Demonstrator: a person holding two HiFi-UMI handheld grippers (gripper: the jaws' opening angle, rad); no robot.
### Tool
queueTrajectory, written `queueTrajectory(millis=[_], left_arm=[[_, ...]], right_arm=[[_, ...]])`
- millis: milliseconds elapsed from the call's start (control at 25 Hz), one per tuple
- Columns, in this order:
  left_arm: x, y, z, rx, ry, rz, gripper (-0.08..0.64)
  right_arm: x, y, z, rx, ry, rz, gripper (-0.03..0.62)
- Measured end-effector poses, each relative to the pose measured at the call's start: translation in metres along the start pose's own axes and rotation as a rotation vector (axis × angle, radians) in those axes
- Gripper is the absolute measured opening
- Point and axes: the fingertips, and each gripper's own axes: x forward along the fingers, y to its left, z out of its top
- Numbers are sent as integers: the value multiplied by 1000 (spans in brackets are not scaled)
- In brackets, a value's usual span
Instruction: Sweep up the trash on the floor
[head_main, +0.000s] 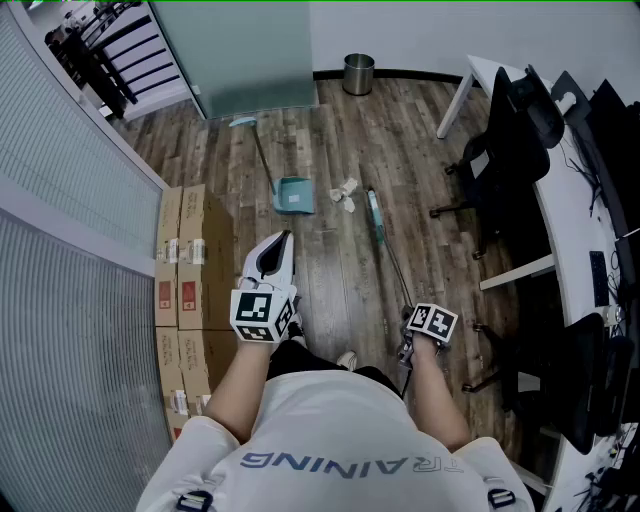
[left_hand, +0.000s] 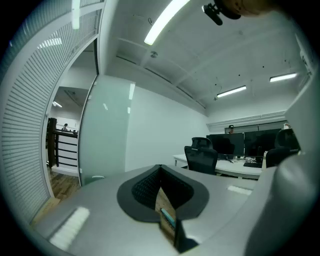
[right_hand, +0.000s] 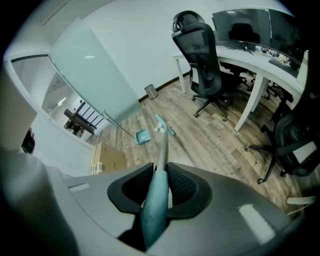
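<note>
**Trash unswept on wood floor; broom clamped in right gripper**

Trash (head_main: 346, 193), seen as a few pale crumpled scraps, is noted on the plank floor (head_main: 330, 280) well ahead of the person. It lies between a teal dustpan (head_main: 293, 195) on its left and the teal head of a broom (head_main: 385, 245) just beside it on the right. The dustpan's long handle is seen running away toward a frosted glass panel (head_main: 240, 50).

Right gripper (head_main: 410, 345) is angled steeply down. In the right gripper view its jaws are clenched on the teal grip of the broom (right_hand: 162, 145), whose shaft runs out to the head on the floor, next to the trash (right_hand: 159, 129) and the dustpan (right_hand: 142, 137).

Left gripper (head_main: 280, 242) is held level in front of the body. In the left gripper view its jaws (left_hand: 160, 172) are pressed together, and nothing is grasped.

Cardboard boxes (head_main: 185, 270) are stacked along the louvred wall at left. A metal waste bin (head_main: 358, 73) stands by the far wall. Black office chairs (head_main: 505, 150) and a white desk (head_main: 570, 210) are recorded at right.
</note>
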Motion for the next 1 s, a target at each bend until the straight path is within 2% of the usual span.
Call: queueTrajectory(millis=[560, 1000], left_arm=[[-1, -8, -5, -6, 24, -10, 2], [19, 25, -9, -27, 48, -12, 2]], right_arm=[[-3, 0, -3, -11, 6, 5, 109], [18, 22, 8, 25, 38, -2, 109]])
